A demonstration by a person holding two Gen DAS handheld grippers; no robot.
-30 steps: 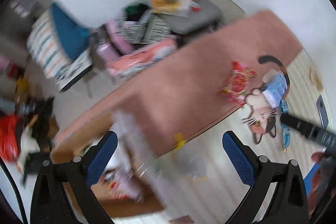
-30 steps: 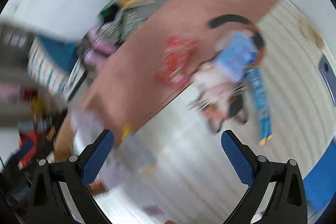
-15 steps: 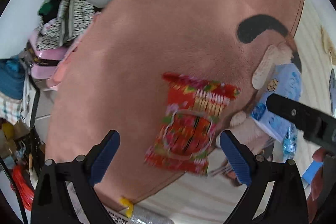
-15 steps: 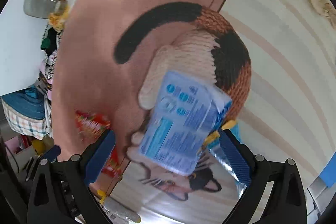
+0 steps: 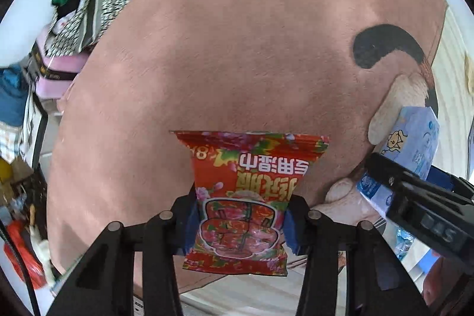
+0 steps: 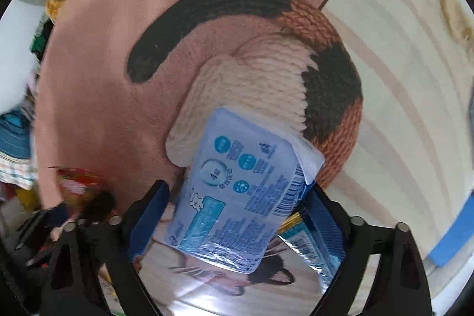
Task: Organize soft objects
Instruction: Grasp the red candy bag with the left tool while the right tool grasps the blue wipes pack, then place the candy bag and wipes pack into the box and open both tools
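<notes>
Since half a second ago, both pairs of blue pads have been brought inward onto the packets that were then only framed between them. On the left, the left gripper (image 5: 241, 222) is seen closed on the red snack packet (image 5: 247, 197), which is pinched at its lower half and stands upright between the blue pads, its printed text upside down. Behind it the pink blanket (image 5: 237, 49) is spread, and a heap of clothes and bags (image 5: 80, 8) is visible past the blanket's far-left edge. Farther right, the knitted cat cushion (image 6: 281, 73) is laid across the blanket's right edge, where the pale striped floor (image 6: 400, 79) begins (its black tail curves onto the pink). On the right, the right gripper (image 6: 237, 215) is clamped on the blue tissue pack (image 6: 237, 197), which is held tilted in front of the cushion's cream part. Whether the pack touches the cushion cannot be told. A second blue wrapper (image 6: 311, 250) is partly seen just beside the right pad, under the pack.
</notes>
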